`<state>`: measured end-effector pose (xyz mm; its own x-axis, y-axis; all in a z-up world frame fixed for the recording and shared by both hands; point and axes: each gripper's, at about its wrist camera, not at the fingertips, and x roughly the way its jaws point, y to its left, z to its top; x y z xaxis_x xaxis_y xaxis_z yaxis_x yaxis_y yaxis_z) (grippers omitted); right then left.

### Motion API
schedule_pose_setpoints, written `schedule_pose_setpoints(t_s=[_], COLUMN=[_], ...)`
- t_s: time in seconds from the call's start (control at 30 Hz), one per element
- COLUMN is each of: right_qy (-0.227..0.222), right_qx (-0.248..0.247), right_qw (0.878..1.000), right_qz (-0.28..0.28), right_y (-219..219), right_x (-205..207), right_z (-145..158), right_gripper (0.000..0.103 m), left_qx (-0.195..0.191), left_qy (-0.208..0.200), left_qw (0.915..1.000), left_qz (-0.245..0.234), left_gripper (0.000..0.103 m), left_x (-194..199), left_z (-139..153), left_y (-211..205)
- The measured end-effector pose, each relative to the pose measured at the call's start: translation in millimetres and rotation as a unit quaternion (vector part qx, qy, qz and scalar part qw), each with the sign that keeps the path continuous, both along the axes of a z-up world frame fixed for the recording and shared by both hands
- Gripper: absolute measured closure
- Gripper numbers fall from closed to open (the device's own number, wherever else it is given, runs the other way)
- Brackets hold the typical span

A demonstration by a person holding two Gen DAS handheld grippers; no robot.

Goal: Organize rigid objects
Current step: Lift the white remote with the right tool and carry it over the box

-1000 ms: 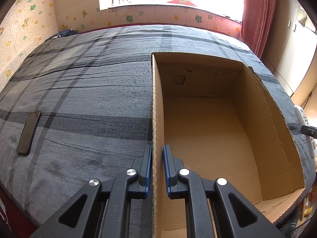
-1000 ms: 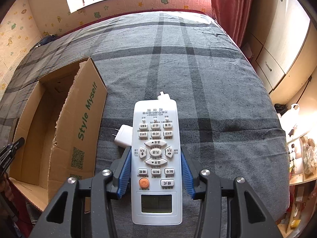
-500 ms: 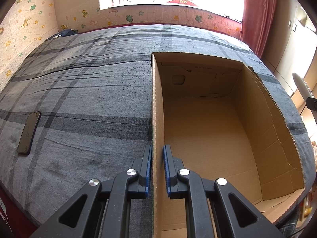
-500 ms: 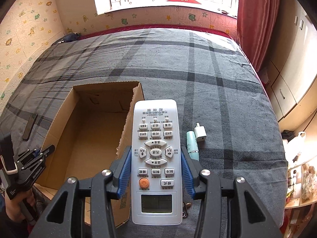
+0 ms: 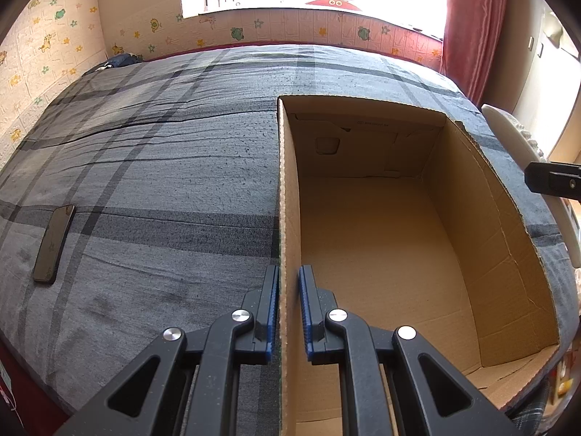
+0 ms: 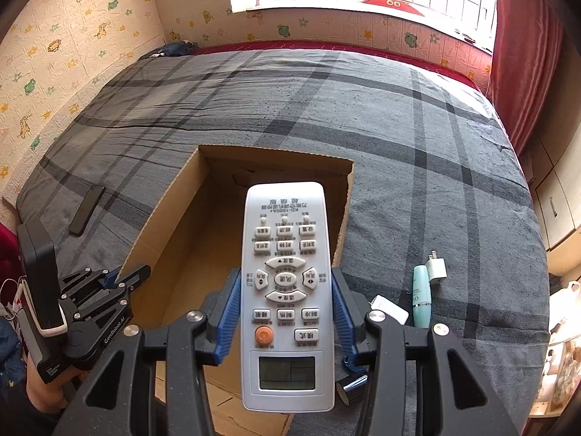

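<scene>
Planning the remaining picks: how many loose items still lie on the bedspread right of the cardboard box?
4 visible: white plug adapter, teal tube, white charger block and small dark cylinder, partly hidden behind the right gripper. More may be hidden.

"GenRobot.AI" on left gripper (image 6: pixel 120 279); "KCD-1000A+" on remote (image 6: pixel 287 290)

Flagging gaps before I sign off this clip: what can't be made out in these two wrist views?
- Cardboard box floor, right wrist view: its middle is hidden behind the remote clamped in the right gripper.
- Remote, left wrist view: cut off by the right edge.
- Small dark object by the right gripper: half hidden, unidentifiable.
- Teal tube label: too small to read.
- Left gripper, shut on the box wall: its holder's hand is mostly hidden.
</scene>
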<state>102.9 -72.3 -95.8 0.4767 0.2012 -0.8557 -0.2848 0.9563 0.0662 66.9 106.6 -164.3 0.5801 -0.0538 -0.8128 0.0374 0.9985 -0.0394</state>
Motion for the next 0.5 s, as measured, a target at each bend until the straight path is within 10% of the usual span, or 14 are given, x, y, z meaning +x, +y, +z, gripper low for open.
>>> schedule_pose_setpoints(t_s=[0.5], right_qy=[0.079], right_qx=[-0.002], right_qw=[0.996], right_qz=[0.043], right_y=[55], right_x=[29], right_z=[-60], right_gripper=[0.053], left_qx=[0.004], left_qy=[0.001], left_qw=[1.0], left_qz=[0.0], left_gripper=[0.091], left_x=[1], left_z=[0], left_y=[-3])
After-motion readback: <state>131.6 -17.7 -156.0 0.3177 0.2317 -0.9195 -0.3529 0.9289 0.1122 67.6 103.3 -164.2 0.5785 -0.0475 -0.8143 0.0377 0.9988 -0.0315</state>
